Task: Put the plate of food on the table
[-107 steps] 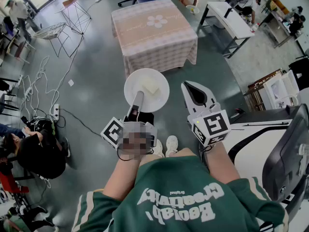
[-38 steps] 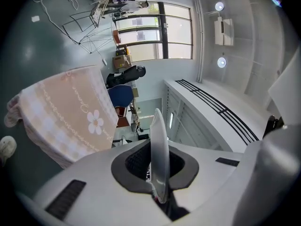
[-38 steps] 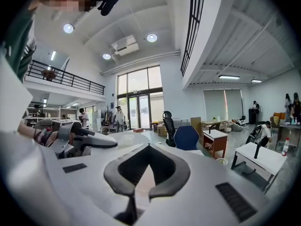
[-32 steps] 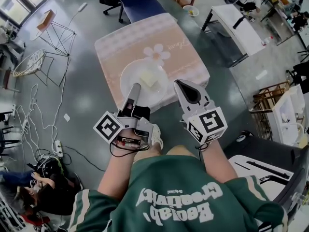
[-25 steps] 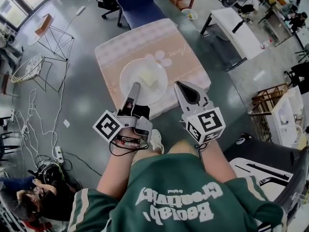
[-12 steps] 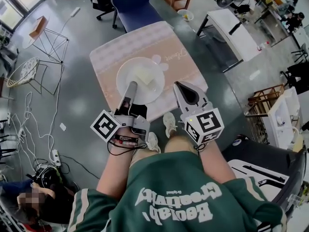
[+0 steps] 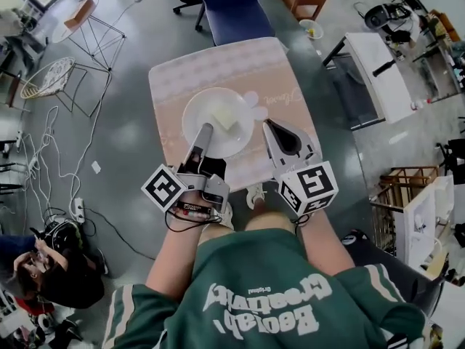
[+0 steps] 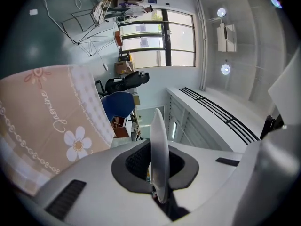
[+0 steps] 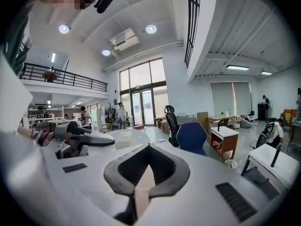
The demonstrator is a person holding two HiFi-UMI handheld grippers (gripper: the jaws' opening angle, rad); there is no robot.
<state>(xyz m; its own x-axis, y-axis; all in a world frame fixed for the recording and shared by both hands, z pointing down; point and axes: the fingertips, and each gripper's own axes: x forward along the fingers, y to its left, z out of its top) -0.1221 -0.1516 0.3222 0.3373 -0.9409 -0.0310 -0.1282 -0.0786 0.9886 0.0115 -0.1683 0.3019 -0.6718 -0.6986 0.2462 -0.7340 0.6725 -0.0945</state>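
A white plate [image 7: 218,121] carrying a pale yellow block of food [image 7: 225,118] hangs over the middle of the table [image 7: 218,64], which has a pink cloth with a flower print. My left gripper [image 7: 206,130] is shut on the plate's near rim. In the left gripper view the plate [image 8: 159,126] stands edge-on between the jaws, with the tablecloth [image 8: 42,112] beside it. My right gripper [image 7: 270,124] is shut and holds nothing, just right of the plate over the table's near edge. The right gripper view shows the plate [image 9: 126,136] and the left gripper [image 9: 87,139] at its left.
A blue chair [image 7: 232,9] stands behind the table. There is a white desk [image 7: 378,64] to the right and wire-frame stools [image 7: 54,75] to the left. Cables [image 7: 51,173] lie on the grey floor. A person [image 7: 43,267] crouches at lower left.
The table has come closer as both grippers moved forward. The plate, first over the floor and then over the table's near part, now hangs over its middle. The grip is unchanged.
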